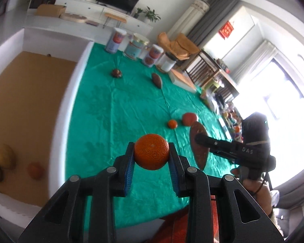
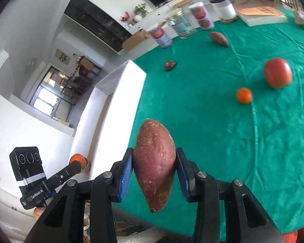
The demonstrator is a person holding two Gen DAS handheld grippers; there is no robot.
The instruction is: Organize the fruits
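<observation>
Both hands are loaded and up off the cloth (image 1: 115, 109). The left gripper (image 1: 151, 155) has its blue pads pinched on an orange (image 1: 151, 154), squeezing it across the middle so the round skin can't roll out. The right gripper (image 2: 154, 167) is clamped on a sweet potato (image 2: 154, 163), jaws partway closed on its fattest part, the long axis hanging upright between them (a grip at the thick waist looks the safest bet against it pivoting).

To the left of the table sits a white-walled box (image 1: 56, 105) with a brown floor, and a few pieces already lie in its near corner: that's surely the collecting spot, and both loads seem bound there.

On the cloth remain a small orange (image 2: 244, 95), a tomato (image 2: 277, 73) just beside it, a second sweet potato (image 2: 219, 38) near the cans (image 2: 161, 34), and a dark fruit (image 2: 170, 65) I can't identify. So the job looks roughly half done.
</observation>
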